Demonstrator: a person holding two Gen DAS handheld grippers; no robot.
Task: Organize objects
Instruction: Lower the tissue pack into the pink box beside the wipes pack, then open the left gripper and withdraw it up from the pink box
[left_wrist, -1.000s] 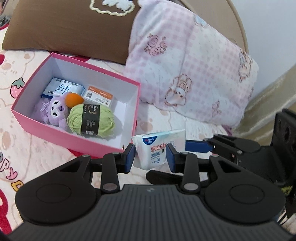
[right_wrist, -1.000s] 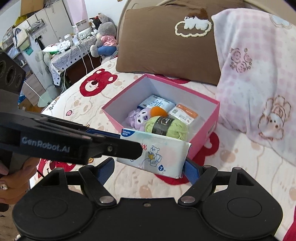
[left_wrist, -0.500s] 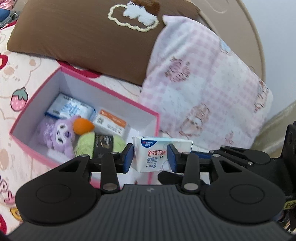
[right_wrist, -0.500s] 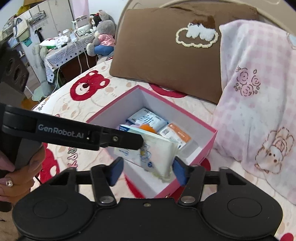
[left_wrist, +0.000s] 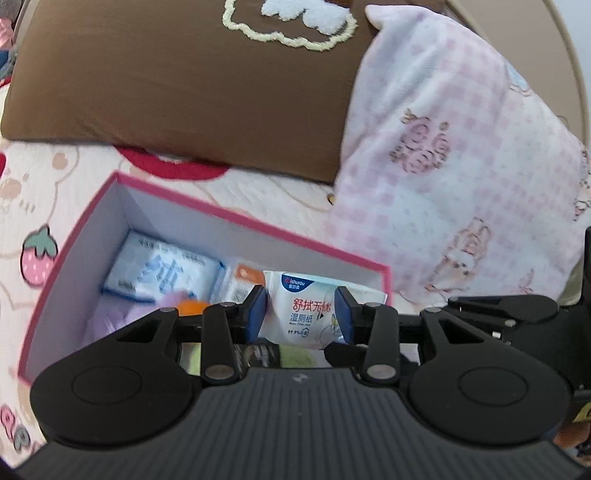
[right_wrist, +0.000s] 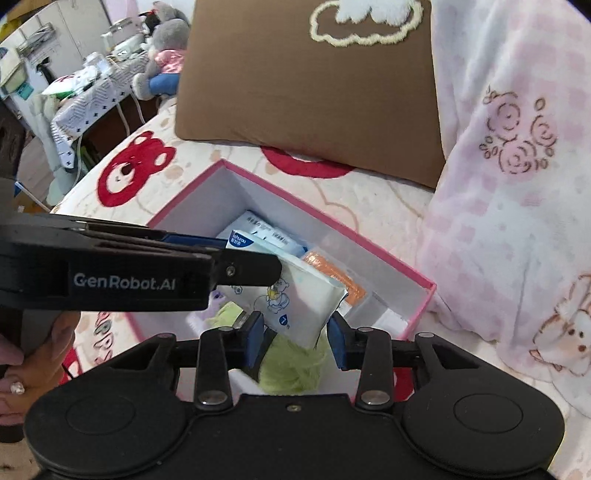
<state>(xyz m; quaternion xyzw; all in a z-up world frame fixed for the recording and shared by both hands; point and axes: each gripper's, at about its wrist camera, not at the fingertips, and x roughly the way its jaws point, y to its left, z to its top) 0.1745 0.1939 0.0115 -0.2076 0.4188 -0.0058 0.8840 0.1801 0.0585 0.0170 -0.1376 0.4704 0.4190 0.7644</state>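
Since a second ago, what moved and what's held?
Both grippers carried the wet wipes pack from beside the pink box to above its contents. The left gripper keeps its grip; the right gripper fingers closed in around the pack's lower end. Green yarn, blue pack and pillows are unchanged.

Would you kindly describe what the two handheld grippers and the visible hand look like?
Both the left gripper and right gripper are matte black plastic, with round-lobed bases, silver pivot rivets and blue fingertip pads. The left one's side carries white "GenRobot.AI" lettering. The bare hand shows a decorated nail; no sleeve or cables appear.
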